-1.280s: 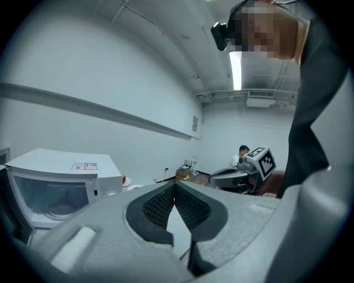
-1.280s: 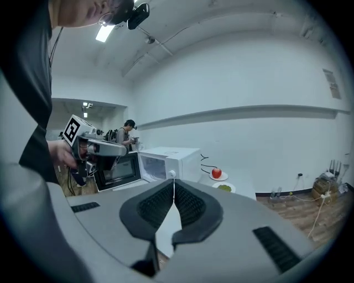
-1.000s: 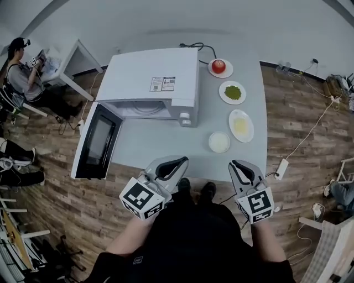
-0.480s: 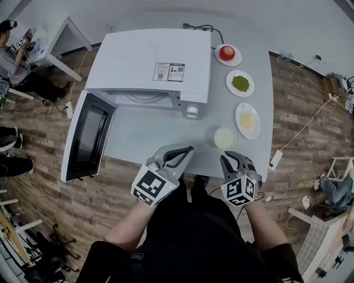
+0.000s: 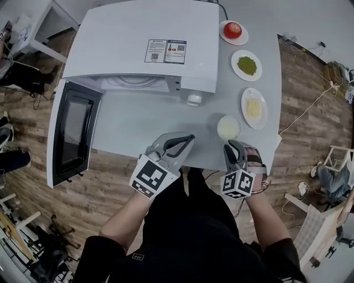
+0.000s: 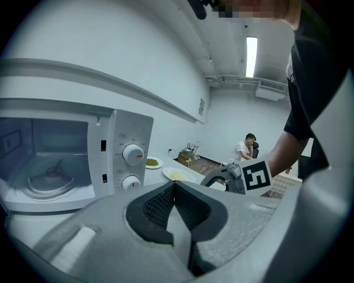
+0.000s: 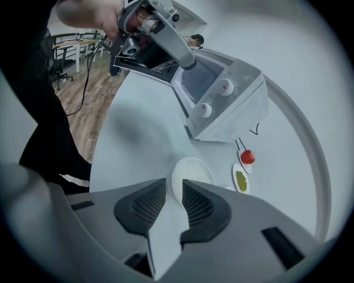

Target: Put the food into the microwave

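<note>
- Grey table (image 5: 138,130): white microwave (image 5: 149,44) at far left, door open.
- Right side, far to near: red-fruit plate (image 5: 233,32), green-food plate (image 5: 246,65), yellow-food plate (image 5: 254,108), white bowl (image 5: 229,127).

Black top (image 5: 193,237), grey left claw (image 5: 190,137), right claw (image 5: 232,146)

Place: lab-like workroom or office, not a home kitchen.
Floor: wood-look planks (image 5: 27,188).
Ceiling: bare, with a strip light (image 6: 251,48).
Furniture: white desk (image 5: 47,14); seated person (image 6: 247,148) across the room.
Setup: microwave (image 5: 149,44) on a plain grey table (image 5: 138,127).
</note>
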The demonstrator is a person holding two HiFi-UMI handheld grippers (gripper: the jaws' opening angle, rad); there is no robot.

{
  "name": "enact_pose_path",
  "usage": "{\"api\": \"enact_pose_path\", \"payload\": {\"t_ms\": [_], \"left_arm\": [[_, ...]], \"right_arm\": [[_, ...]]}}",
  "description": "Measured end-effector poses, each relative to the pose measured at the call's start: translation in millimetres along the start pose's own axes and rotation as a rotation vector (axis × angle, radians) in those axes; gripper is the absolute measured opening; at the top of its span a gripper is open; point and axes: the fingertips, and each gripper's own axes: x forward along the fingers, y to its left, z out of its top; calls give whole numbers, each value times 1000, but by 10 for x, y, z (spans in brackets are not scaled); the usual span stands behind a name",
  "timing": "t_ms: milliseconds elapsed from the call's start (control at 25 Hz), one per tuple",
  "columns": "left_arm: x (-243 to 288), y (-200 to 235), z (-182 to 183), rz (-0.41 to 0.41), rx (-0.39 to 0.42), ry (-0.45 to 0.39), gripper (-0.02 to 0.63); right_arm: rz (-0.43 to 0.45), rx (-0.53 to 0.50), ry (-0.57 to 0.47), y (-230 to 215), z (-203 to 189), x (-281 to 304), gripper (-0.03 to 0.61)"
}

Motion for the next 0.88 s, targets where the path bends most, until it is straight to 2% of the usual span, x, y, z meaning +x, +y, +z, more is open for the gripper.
{"api": "enact_pose_path", "payload": {"t_ms": [160,480,720,880], "left_arm": [[91,32,-89,-6,-13,7,8],[195,47,-226,-17,-35,28,8],[175,28,-233,-19,-41,35,8],[147,24,-217,-23,-40,34,8]], "right_arm": [[21,-30,9,81,-17,113,131],[24,-84,37,126,-14,283,144],[8,-113,79,100,-28,336,138],[-36,-169,99,86,-40,347,97]]}}
